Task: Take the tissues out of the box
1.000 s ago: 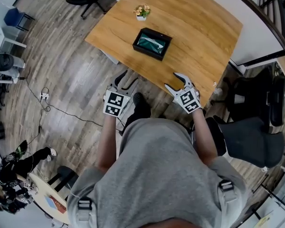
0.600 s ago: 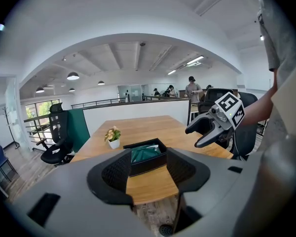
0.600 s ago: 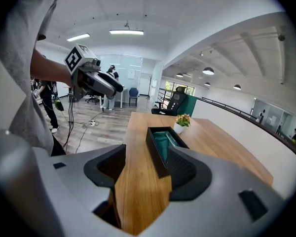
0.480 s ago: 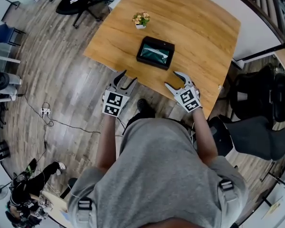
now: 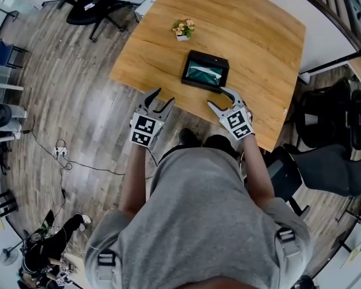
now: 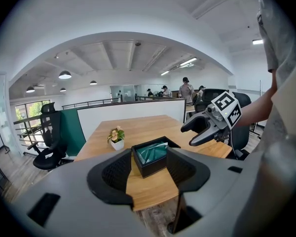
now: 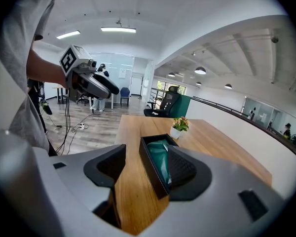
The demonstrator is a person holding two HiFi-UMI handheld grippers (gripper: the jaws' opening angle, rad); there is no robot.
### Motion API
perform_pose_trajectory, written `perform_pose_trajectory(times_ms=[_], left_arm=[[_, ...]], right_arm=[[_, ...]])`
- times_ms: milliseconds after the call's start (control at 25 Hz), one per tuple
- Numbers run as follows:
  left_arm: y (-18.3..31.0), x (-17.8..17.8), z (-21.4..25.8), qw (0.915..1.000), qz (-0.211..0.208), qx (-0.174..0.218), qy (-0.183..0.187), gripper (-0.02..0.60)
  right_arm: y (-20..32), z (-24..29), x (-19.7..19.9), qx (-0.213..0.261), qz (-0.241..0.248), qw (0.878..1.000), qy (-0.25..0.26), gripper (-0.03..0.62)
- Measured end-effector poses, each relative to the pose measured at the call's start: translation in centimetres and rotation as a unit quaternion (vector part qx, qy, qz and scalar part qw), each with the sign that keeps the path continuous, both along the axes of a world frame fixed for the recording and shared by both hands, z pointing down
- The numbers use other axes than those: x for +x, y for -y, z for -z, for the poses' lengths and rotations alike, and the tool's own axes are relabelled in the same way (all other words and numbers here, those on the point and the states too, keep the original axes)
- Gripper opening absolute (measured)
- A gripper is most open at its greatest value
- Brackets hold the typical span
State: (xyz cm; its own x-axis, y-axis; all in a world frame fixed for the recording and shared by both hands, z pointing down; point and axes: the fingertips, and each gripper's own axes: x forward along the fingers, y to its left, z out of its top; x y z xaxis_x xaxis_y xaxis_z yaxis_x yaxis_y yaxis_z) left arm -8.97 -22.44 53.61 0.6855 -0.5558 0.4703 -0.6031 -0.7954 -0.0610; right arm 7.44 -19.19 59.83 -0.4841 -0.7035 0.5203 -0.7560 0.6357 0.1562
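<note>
**Tissue box on the table, both tongs open**

The shiny green pack of tissues [image 5: 204, 74] sits inside the black square-sided box [image 5: 219, 71]. The box has no lid on, so the green shows from above. It lies flat on the light brown wooden table [image 5: 246, 29], close to the edge where the person stands.

The right gripper [image 5: 215, 98] is just beside the near corner of the box. Its two jaws are wide apart and hold nothing. In the right gripper view, the near end of the box shows between the jaws, close by one of them. I cannot tell if that jaw touches the box.

The left gripper [image 5: 164, 96] hangs at the table's near edge, a little way from the box. Its jaws are wide apart too, and they hold nothing. In the left gripper view, the box shows past the jaws, apart from them.

A small plant with flowers in a white pot [image 5: 183, 28] stands farther back on the table, apart from the box.

The person wears a grey shirt [image 5: 198, 221]. Around the table there are a striped wooden floor [image 5: 78, 89] and a black office chair [image 5: 331, 137].
</note>
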Motion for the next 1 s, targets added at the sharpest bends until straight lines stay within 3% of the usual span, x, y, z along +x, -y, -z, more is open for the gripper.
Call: perform_pose_trajectory(times_ms=[440, 1000], left_arm=[[0.3, -0.5, -1.1, 0.9998, -0.008, -0.012, -0.015, 0.239], [2.6, -0.6, -1.8, 0.9997, 0.01, -0.022, -0.01, 0.239]], right_arm=[[0.6, -1.0, -0.3, -0.007, -0.014, 1.0, -0.014, 0.273], [4.0, -2.2, 0.4, -0.021, 0.01, 0.999, -0.027, 0.267]])
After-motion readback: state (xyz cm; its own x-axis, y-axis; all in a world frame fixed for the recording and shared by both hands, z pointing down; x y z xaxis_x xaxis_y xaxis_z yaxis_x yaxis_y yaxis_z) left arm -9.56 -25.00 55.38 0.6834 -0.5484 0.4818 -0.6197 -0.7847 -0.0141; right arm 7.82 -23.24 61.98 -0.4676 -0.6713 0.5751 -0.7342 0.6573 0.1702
